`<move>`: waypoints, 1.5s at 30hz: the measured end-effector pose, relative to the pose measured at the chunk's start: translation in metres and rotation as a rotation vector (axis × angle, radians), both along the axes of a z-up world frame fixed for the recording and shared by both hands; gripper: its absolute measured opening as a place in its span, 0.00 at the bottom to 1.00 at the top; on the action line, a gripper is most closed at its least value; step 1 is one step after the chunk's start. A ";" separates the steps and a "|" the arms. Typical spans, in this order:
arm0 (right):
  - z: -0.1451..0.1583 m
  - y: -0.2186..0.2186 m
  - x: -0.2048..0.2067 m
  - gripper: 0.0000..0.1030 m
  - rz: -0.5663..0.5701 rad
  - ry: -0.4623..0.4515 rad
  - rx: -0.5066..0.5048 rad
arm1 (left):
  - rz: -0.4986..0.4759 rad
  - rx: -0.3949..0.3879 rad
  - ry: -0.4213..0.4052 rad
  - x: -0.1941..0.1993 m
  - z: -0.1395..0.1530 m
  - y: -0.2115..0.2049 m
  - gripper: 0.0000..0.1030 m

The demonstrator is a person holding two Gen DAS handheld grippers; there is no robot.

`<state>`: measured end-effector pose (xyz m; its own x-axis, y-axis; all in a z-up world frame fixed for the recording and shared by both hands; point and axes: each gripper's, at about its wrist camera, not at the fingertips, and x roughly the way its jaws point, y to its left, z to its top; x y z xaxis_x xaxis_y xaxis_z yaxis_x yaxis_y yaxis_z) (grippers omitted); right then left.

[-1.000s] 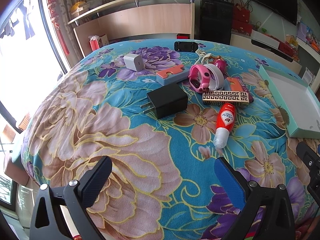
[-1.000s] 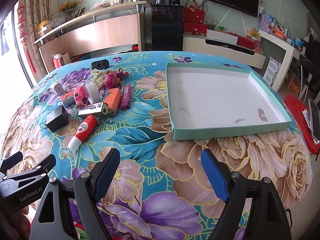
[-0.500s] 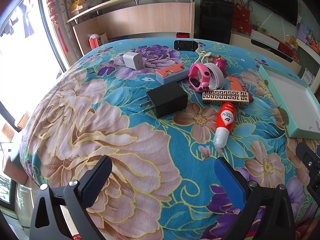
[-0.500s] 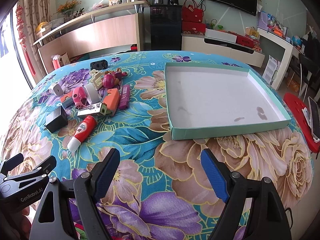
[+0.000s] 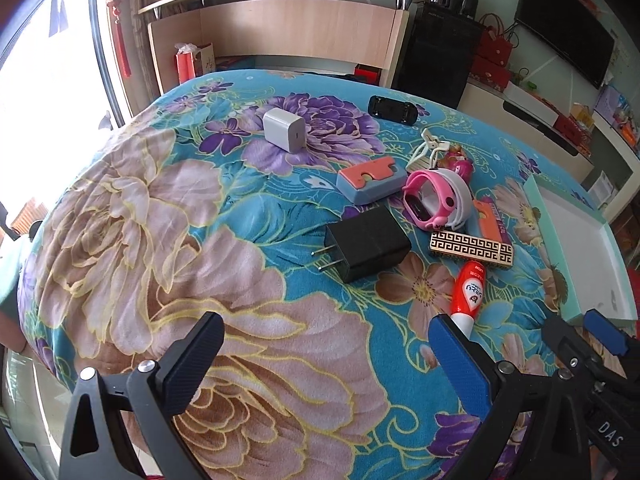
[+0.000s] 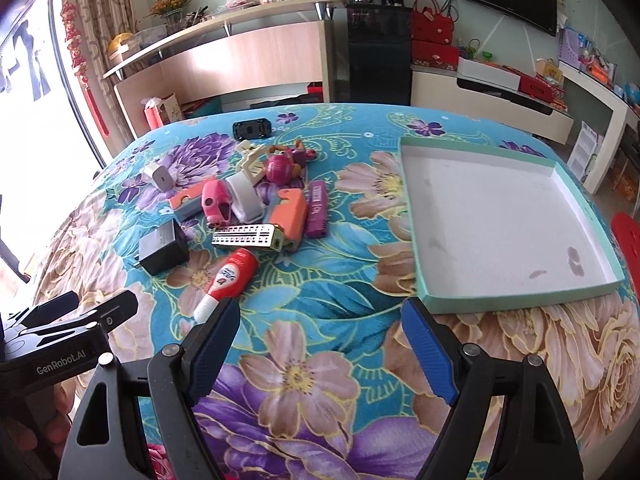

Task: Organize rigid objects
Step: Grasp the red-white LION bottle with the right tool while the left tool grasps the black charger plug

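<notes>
Small hard objects lie in a heap on the flowered cloth: a black charger [image 5: 366,242] [image 6: 163,246], a red-and-white tube [image 5: 467,292] [image 6: 228,280], a gold patterned bar [image 5: 471,249] [image 6: 245,237], a pink watch [image 5: 428,200] [image 6: 216,202], a white charger [image 5: 283,129] [image 6: 160,174] and an orange-and-grey block [image 5: 370,180]. The shallow green tray [image 6: 520,300] [image 5: 560,240] lies to their right, holding nothing. My left gripper [image 5: 326,346] hangs open over the cloth in front of the black charger. My right gripper [image 6: 320,328] is open too, just short of the tube's white cap.
A black toy car [image 5: 393,109] [image 6: 253,128] sits at the far side of the heap, with a pink toy figure [image 6: 282,166] and a purple case [image 6: 317,210] nearer. Beyond the table stand a wooden shelf unit [image 6: 240,60] and a black cabinet [image 6: 378,52]. A window is at left.
Both grippers have moved forward toward the heap, so the objects look larger and nearer. The right gripper's blue finger now shows at the left view's right edge. Both stay open.
</notes>
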<state>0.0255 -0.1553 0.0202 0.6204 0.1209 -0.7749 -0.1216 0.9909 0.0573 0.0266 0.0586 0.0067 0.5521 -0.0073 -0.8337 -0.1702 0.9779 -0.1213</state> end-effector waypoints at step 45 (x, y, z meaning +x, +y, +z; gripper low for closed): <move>-0.048 0.014 0.061 0.54 -0.084 0.151 0.039 | 0.088 -0.078 0.068 0.074 -0.037 0.004 0.74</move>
